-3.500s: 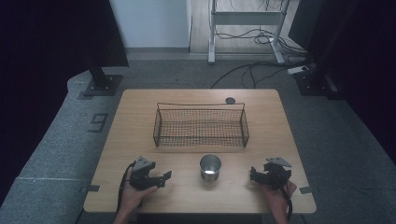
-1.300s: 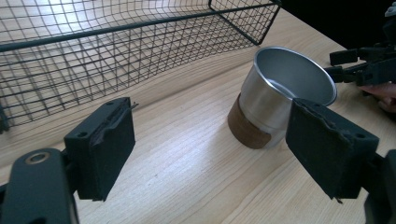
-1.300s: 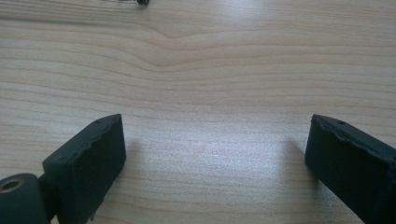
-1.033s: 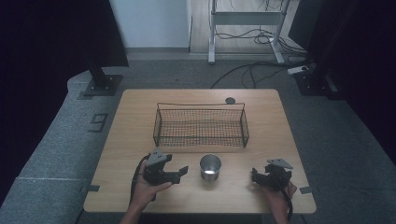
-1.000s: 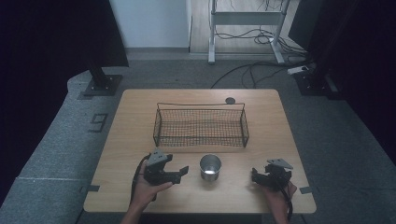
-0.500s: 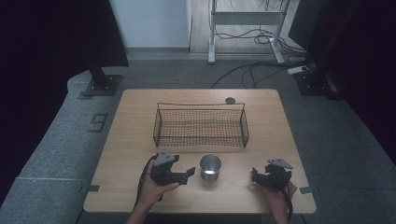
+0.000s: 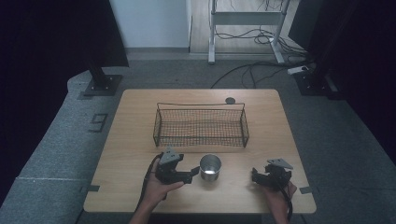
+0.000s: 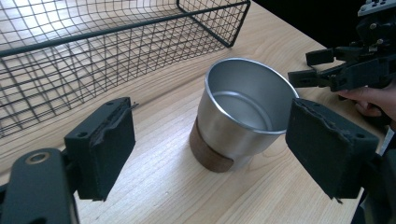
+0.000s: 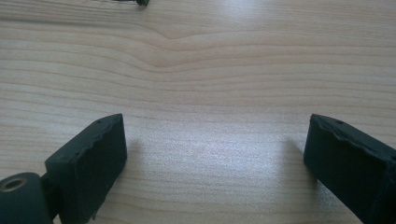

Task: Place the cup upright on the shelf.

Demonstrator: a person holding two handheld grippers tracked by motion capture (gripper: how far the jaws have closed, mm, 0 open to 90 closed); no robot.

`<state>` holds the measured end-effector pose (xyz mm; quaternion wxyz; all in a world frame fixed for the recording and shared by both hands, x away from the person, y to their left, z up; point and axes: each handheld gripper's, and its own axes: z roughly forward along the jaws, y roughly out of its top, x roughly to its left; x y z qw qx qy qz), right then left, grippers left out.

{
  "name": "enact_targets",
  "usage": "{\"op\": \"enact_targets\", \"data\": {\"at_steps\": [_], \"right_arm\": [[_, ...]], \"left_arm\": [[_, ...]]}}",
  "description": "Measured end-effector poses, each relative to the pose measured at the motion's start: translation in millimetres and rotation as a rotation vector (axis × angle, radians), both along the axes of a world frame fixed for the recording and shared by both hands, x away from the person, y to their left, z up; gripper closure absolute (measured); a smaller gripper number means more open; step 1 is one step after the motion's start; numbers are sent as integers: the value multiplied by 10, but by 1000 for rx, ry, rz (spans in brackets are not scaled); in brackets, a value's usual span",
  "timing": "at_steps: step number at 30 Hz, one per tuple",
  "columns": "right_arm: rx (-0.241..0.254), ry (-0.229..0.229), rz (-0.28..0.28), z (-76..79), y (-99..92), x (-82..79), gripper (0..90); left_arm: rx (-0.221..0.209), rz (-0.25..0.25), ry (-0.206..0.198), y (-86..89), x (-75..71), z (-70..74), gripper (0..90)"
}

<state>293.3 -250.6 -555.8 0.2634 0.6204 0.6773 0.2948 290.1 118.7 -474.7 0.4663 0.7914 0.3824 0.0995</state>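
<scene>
Table (image 7: 140, 116), cup (image 8: 243, 112) base tool-hidden

Left gripper (image 7: 190, 176) held level in the left hand (image 7: 159, 190), just left of the steel cup (image 7: 210, 167), jaws aimed at it and spread wide, one pad on either side of the cup's near wall without touching. Left forearm angled up from the near edge, well short of the cup. Right gripper (image 7: 254, 176) gripped by the right hand (image 7: 279, 192), well to the right of the cup, pointed toward it, jaws parted wide over bare wood.
</scene>
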Motion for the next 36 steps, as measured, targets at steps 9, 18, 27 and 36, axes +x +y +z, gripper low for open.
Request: {"op": "enact_targets", "data": {"at_steps": [9, 18, 27, 36], "right_arm": [[1, -1, 2, 0, -3, 1, 61], [0, -1, -1, 0, -1, -1, 62], [0, -2, -1, 0, -4, 0, 63], [2, -1, -2, 0, -2, -1, 63]], "left_arm": [[22, -24, 8, -117, 10, 8, 152], [45, -34, -7, -248, 41, -40, 148], [54, -15, 0, -334, 88, -85, 147], [44, -41, 8, -397, 85, -85, 74]]}}
